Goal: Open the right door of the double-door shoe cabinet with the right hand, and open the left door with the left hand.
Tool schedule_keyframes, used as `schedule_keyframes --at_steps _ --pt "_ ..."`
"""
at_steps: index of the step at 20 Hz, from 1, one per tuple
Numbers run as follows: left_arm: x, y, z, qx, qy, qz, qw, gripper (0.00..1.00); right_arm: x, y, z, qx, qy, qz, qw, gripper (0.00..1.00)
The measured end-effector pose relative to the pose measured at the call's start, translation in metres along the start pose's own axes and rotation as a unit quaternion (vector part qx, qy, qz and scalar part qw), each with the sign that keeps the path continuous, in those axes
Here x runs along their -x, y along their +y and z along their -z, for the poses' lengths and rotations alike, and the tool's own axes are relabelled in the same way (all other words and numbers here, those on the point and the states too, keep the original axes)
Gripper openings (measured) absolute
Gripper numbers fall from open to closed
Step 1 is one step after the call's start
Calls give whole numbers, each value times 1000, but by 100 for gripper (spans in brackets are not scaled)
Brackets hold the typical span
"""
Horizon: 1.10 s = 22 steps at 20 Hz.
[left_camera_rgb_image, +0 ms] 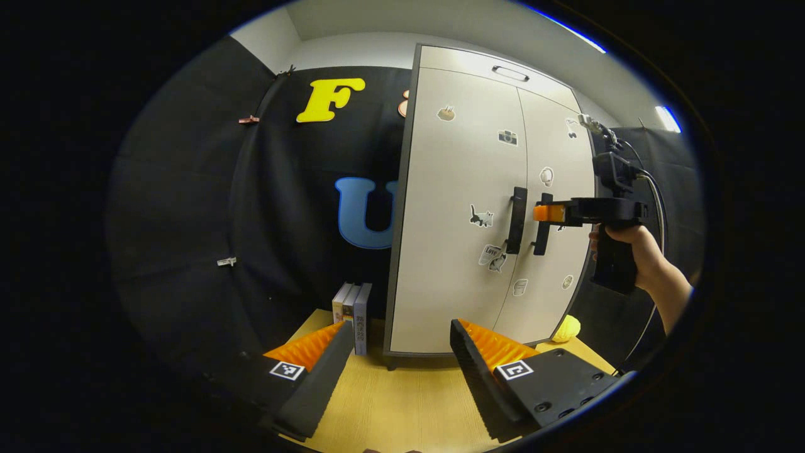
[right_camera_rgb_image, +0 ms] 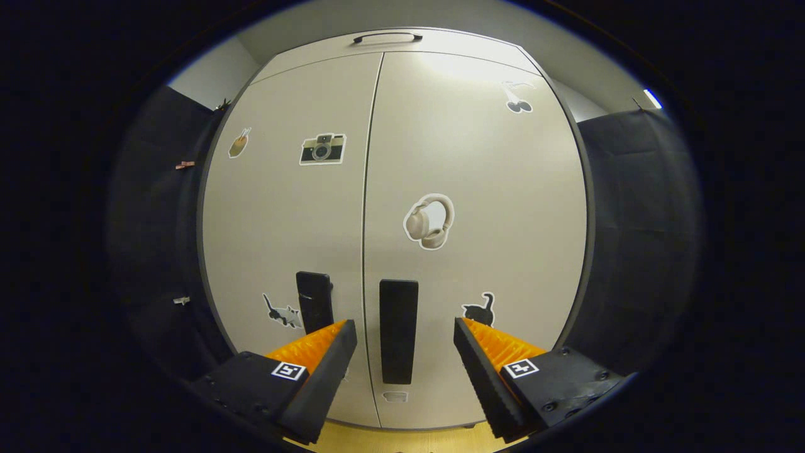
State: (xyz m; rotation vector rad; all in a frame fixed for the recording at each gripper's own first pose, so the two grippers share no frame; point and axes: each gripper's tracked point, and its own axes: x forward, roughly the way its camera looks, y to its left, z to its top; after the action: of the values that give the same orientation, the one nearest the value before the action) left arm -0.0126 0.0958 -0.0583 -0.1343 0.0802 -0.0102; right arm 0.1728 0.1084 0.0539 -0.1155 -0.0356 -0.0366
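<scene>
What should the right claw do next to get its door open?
Probably close on the right door's handle and pull. The right claw is open with that handle between its fingers, and both doors of the cabinet look shut.

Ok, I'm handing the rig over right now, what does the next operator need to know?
Right claw: open, fingers either side of the right handle, not yet closed on it.
Left claw: open, back from the cabinet above the table, facing the left door.
Both doors shut; left handle untouched.
Done: right approach.
Left: grip the right handle and pull the right door open, then bring the left claw to the left handle and open that door.
</scene>
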Motion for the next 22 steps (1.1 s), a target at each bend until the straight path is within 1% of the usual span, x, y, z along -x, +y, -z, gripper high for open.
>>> schedule_keyframes --at_steps 2,4,6,8,9,10,11,12,15,17,18,20,22 --pt "6 8 0 10 -4 4 1000 95 -7 -5 4 1 4 18 1000 98" --pt "12 21 3 18 -4 1 1000 95 -11 -2 6 -9 10 17 1000 98" --pt "15 31 9 27 5 -1 1000 95 -13 0 9 -5 16 17 1000 96" --pt "21 39 13 33 7 -2 999 95 -16 7 9 -4 16 11 1000 87" --pt "22 42 12 32 6 -2 999 95 -17 10 10 -6 18 7 1000 84" --pt "26 44 12 28 7 -2 1000 95 -20 8 12 -8 20 15 1000 80" --pt "28 46 12 24 5 -2 1000 95 -20 10 12 -11 22 13 1000 55" --pt "31 48 10 20 3 -1 1000 95 -20 11 14 -14 25 13 999 51" --pt "39 44 10 14 1 5 1000 95 -24 13 21 -38 42 8 998 52" --pt "44 41 10 10 0 9 1000 95 -29 19 24 -53 52 -4 997 52" --pt "44 41 10 6 -1 9 1000 95 -33 16 29 -56 55 1 997 52" --pt "47 39 10 1 0 8 1000 95 -26 13 25 -63 54 -4 997 36" --pt "50 38 11 1 3 8 1000 95 -27 14 25 -52 51 -7 997 36"
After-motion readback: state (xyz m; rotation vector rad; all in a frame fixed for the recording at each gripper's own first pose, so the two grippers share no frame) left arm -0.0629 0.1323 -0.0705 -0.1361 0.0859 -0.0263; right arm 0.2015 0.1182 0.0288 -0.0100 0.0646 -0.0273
